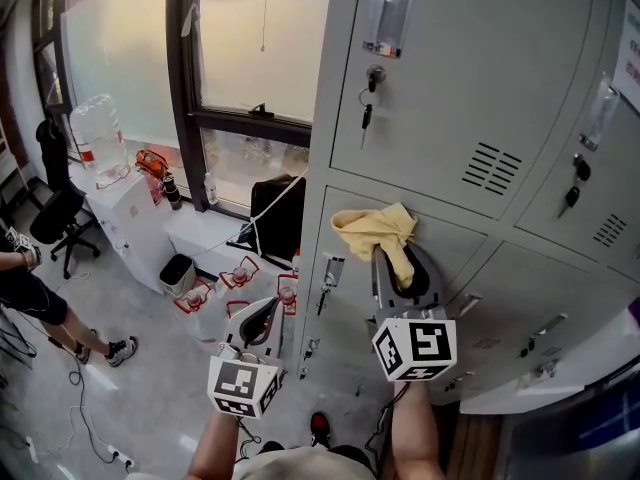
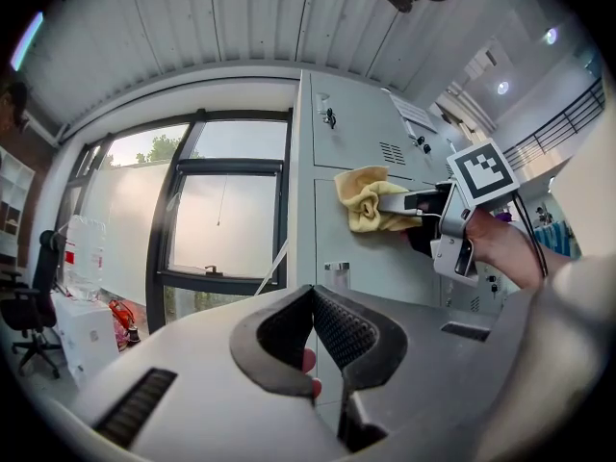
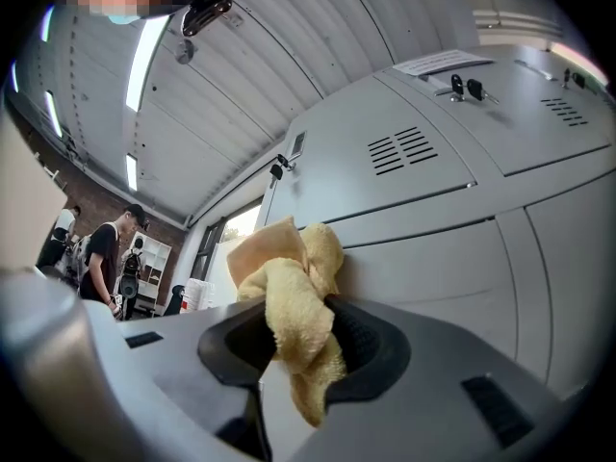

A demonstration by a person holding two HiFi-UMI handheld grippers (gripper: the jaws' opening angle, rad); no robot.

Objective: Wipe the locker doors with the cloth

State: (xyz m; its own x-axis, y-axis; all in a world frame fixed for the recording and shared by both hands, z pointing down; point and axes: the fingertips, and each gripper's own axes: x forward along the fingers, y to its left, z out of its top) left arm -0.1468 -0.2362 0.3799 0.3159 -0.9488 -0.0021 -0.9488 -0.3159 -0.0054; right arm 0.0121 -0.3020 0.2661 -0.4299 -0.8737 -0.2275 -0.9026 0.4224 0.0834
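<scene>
Grey locker doors fill the right side of the head view. My right gripper is shut on a crumpled yellow cloth and holds it against the upper left corner of a middle-row door. In the right gripper view the cloth bulges out between the jaws against that door. The left gripper view shows the cloth on the door from the side. My left gripper hangs lower, left of the lockers, jaws closed and holding nothing.
Keys hang from the top door's lock, and more keys hang further right. A window adjoins the lockers on the left. Below it are a black bag, a bin, a water jug and an office chair. A person stands far left.
</scene>
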